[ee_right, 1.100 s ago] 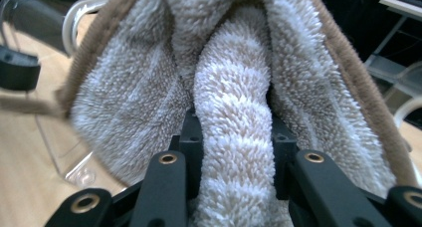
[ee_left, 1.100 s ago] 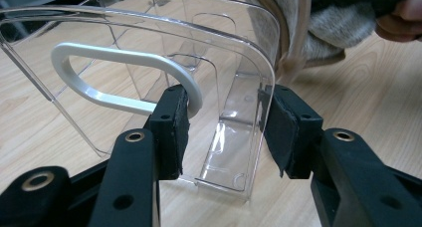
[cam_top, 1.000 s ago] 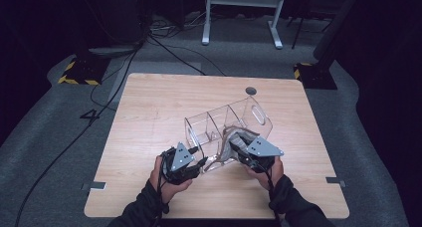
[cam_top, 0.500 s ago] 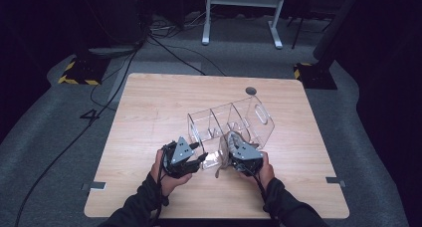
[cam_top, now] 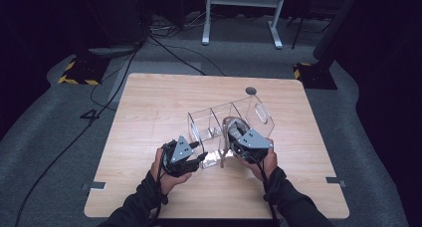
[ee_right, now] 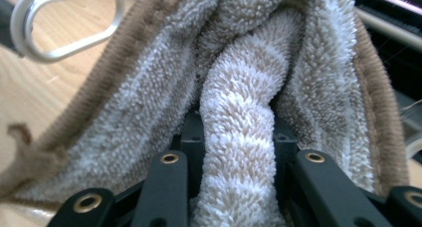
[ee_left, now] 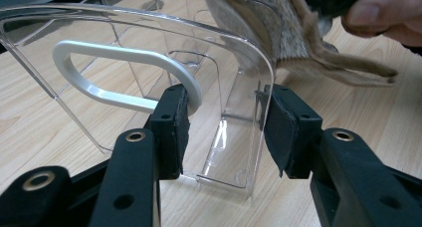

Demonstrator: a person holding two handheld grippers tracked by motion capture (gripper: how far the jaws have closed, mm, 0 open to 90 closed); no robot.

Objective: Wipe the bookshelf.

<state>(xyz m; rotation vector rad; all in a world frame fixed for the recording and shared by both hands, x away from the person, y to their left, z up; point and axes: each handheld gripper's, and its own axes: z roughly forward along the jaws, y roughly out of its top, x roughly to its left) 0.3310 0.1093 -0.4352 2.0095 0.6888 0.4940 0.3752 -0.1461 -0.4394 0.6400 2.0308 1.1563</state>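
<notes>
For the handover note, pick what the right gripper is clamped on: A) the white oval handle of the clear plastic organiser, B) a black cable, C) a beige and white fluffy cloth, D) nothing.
C: in the right gripper view the beige and white fluffy cloth is bunched between the black jaws of the right gripper, while the clear plastic organiser's white oval handle lies apart at upper left.

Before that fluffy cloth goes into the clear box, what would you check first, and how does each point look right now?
1. Right gripper shut on the cloth: ok.
2. Left gripper straddles the end wall of the clear box: ok.
3. Left fingers pressing that wall firmly: cannot tell.
4. Box standing on the table: ok.
5. Compartments free of other items: ok, as far as the high view shows.
6. Cloth fully inside a compartment: not ok.
</notes>
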